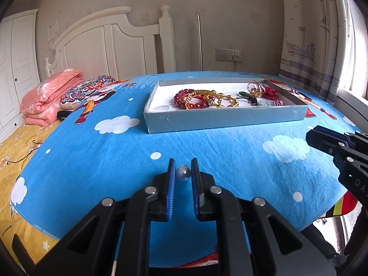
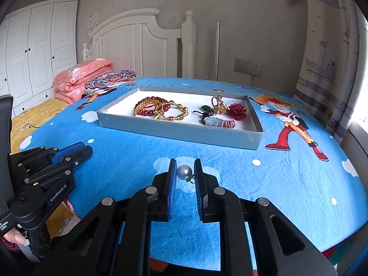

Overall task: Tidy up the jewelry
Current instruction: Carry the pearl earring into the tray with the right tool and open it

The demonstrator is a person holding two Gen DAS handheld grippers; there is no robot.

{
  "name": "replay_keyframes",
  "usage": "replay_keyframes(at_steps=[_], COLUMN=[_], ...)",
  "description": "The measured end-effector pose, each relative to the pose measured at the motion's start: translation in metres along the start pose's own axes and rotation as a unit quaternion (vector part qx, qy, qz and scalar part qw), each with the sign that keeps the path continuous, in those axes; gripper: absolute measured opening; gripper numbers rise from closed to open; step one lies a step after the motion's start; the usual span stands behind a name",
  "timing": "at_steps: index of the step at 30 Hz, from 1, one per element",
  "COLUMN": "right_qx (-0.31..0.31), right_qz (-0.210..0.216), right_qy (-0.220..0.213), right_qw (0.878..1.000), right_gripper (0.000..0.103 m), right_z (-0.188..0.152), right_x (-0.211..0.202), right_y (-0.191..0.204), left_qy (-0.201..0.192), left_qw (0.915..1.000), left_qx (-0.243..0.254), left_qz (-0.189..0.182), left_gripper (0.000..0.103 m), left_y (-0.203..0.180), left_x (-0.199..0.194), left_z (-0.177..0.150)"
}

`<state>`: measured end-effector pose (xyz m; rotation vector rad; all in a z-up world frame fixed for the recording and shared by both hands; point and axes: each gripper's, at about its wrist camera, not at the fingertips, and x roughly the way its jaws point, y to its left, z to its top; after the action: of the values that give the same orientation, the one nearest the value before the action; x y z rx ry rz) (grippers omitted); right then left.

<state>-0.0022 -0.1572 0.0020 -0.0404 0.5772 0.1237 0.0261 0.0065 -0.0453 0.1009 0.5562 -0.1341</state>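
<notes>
Left wrist view: left gripper (image 1: 183,171) pinches a pearl bead (image 1: 183,173).
Right wrist view: right gripper (image 2: 185,172) pinches a pearl earring (image 2: 184,172).
Tray (image 2: 184,132): straight ahead of both grippers, well apart; neither nearer.
Unclear: 2 pearls' lower halves hidden.

Daylight from window (image 1: 354,53) at right, blown out to white glare. Room evenly bright, shadows soft. Strong fisheye bending at edges, black vignette in corners. Focus sharp on bedspread (image 2: 230,161); far wall slightly soft.
</notes>
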Motion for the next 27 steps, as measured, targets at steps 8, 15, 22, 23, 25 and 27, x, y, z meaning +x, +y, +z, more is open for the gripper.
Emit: replay_keyframes(at_steps=[8,15,22,23,25,27], right_qx=[0.016,0.023,0.032,0.033,0.03,0.032], right_qz=[-0.002,0.001,0.003,0.003,0.0,-0.001], right_qy=[0.001,0.003,-0.005,-0.007,-0.013,-0.015], right_qw=[1.0,1.0,0.999,0.999,0.999,0.999], right_gripper=[0.015,0.015,0.015,0.015,0.015,0.015], right_z=[0.0,0.004,0.024,0.028,0.036,0.046], right_x=[0.002,0.007,0.02,0.021,0.023,0.028], right_y=[-0.006,-0.007,-0.006,-0.007,-0.007,-0.01], left_qy=[-0.006,-0.002,-0.003,-0.004,-0.007,-0.011], left_qw=[1.0,0.9999,0.9995,0.9995,0.9994,0.9994], left_qx=[0.0,-0.009,-0.025,-0.027,-0.028,-0.026], left_qz=[-0.002,-0.005,-0.017,-0.018,-0.018,-0.017], left_gripper=[0.013,0.013,0.013,0.013,0.013,0.013], left_y=[-0.01,-0.011,-0.014,-0.013,-0.013,-0.014], left_x=[0.003,0.007,0.018,0.02,0.024,0.027], left_z=[0.007,0.013,0.035,0.04,0.05,0.061])
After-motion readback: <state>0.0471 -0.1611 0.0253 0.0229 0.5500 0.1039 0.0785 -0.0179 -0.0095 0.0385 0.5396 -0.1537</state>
